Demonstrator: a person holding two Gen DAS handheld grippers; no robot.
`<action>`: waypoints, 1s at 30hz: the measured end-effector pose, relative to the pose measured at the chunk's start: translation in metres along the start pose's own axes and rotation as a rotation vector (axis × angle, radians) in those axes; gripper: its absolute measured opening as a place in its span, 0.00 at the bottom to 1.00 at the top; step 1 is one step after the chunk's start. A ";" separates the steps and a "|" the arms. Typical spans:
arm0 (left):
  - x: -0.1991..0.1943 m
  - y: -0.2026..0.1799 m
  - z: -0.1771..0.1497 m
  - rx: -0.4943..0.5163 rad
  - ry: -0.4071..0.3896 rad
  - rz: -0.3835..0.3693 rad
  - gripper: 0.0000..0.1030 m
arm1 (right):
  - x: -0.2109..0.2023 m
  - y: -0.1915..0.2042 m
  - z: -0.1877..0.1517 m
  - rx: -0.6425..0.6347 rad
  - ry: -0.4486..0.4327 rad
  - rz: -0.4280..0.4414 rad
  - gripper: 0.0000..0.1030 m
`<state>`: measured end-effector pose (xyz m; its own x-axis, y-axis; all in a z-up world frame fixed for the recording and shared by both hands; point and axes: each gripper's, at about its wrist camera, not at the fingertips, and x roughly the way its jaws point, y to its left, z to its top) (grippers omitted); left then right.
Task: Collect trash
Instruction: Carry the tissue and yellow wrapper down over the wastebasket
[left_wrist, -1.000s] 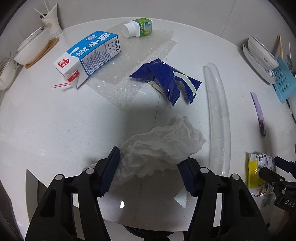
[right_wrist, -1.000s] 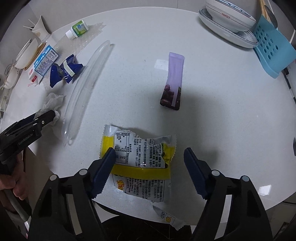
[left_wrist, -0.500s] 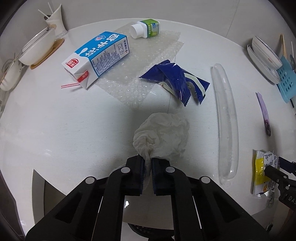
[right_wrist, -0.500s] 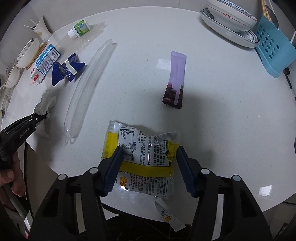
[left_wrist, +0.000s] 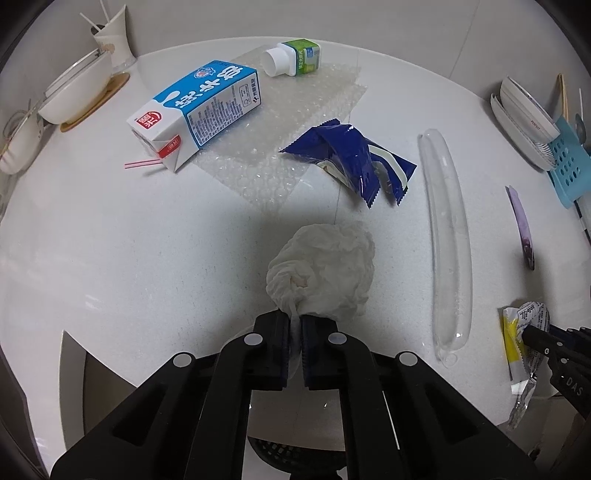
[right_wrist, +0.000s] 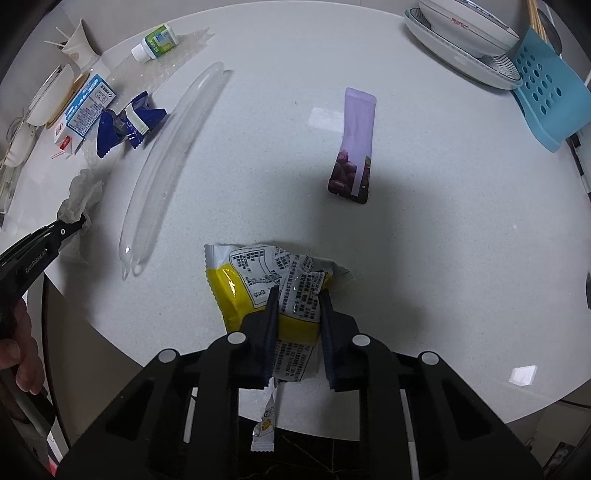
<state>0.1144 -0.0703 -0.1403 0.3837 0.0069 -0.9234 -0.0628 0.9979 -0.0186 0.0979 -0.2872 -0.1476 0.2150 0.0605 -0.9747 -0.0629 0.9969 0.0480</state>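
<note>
My left gripper (left_wrist: 294, 321) is shut on the lower end of a crumpled white tissue (left_wrist: 325, 269) near the front edge of the round white table (left_wrist: 110, 258). In the right wrist view my right gripper (right_wrist: 298, 295) is closing its jaws on a yellow and white snack wrapper (right_wrist: 236, 284), whose middle is bunched up between the pads. Lying loose on the table are a blue milk carton (left_wrist: 199, 107), a blue wrapper (left_wrist: 351, 162), bubble wrap (left_wrist: 295, 122), a small bottle (left_wrist: 295, 57), a long clear plastic sleeve (left_wrist: 447, 236) and a purple sachet (right_wrist: 354, 140).
Stacked bowls (right_wrist: 465, 33) and a blue perforated rack (right_wrist: 550, 88) sit at the far right. A white bowl on a wooden coaster (left_wrist: 74, 99) and a paper cup (left_wrist: 112, 40) stand at the far left. A hand (right_wrist: 18, 354) holds the left gripper's handle.
Both grippers closed from wide open. The left one squeezed the tissue into a ball. The right one pinched the yellow wrapper and crumpled its middle.
</note>
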 end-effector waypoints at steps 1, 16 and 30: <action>-0.001 0.000 0.000 0.000 -0.003 0.000 0.04 | 0.000 0.000 0.000 0.000 -0.002 -0.001 0.18; -0.028 0.005 -0.009 0.008 -0.031 -0.024 0.04 | -0.028 -0.002 -0.011 0.031 -0.068 -0.013 0.17; -0.061 0.011 -0.033 0.028 -0.055 -0.044 0.04 | -0.056 0.015 -0.024 0.036 -0.142 -0.017 0.17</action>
<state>0.0602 -0.0622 -0.0971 0.4354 -0.0343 -0.8996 -0.0192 0.9987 -0.0474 0.0613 -0.2767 -0.0980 0.3515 0.0474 -0.9350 -0.0236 0.9988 0.0418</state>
